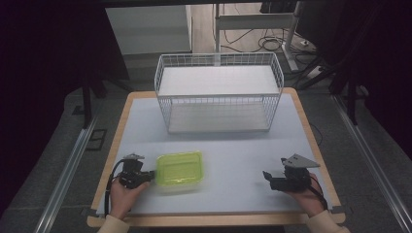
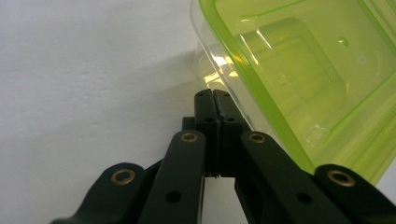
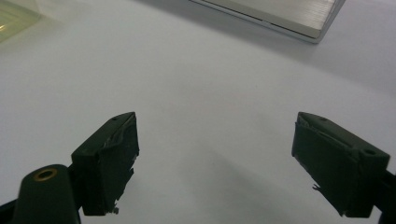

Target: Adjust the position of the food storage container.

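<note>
Container: a shallow rectangular clear-plastic food container with a lime-green lid [image 1: 179, 170], lid on, lying flat at the front left of the white worktop [image 1: 233, 160].
High view, left side: the left hand-held gripper [image 1: 150, 174] lies low against the container's left edge, held by the person's left hand [image 1: 122, 191].
High view, right side: the right hand-held gripper [image 1: 267, 177] rests at the front right of the worktop, well apart from the container, its tips pointing toward it.
High view, far side: a white wire basket [image 1: 218, 92] stands at the back of the worktop, open at the top, well apart from the container.
Left gripper view: the jaws are pressed together with no gap, tips at the clear wall just under the green lid rim [image 2: 243, 79]; whether a thin lip is nipped between them I cannot tell.
Right gripper view: the jaws stand wide apart over bare worktop with nothing between them; a pale corner of the container [image 3: 14, 16] shows at the top left.
Handling, judged: probably light and empty; thin springy plastic that flexes under a pinch, with smooth, slippery walls.
Where to hold, judged: the stiffer lid rim or a corner is the best purchase; a one-sided nip would let the container tip, so the opposite edge wants the free gripper.
</note>
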Tool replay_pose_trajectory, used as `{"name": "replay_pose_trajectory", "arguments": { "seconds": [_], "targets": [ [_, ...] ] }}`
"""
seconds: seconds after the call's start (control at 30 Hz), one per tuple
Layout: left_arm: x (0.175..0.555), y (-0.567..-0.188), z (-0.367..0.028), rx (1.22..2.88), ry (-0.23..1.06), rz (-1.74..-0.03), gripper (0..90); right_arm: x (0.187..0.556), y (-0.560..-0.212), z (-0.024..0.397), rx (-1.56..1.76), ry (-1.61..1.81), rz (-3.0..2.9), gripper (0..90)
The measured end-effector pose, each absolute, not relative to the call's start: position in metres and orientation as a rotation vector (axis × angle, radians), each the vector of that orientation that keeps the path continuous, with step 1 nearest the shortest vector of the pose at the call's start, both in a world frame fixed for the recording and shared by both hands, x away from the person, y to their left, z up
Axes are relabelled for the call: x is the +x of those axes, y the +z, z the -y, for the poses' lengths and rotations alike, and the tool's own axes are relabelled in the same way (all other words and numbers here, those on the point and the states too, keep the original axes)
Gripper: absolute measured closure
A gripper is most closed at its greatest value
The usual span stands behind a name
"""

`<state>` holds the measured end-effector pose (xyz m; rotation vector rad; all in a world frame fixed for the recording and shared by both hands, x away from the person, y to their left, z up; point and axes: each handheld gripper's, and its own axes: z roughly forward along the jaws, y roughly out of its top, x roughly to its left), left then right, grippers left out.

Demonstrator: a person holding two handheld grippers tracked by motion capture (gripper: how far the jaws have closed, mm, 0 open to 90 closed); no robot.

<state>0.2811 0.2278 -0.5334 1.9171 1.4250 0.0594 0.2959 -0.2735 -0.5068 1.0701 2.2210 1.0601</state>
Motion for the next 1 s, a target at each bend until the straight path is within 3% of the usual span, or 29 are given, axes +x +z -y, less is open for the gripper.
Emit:
{"name": "replay_pose_trajectory", "arguments": {
  "seconds": [1.0],
  "targets": [
    [0.306, -0.532, -0.143, 2.014, 0.001, -1.305, 90.0, 0.296, -0.507, 0.273, 1.065, 1.064, -2.229, 15.2]
  ]
}}
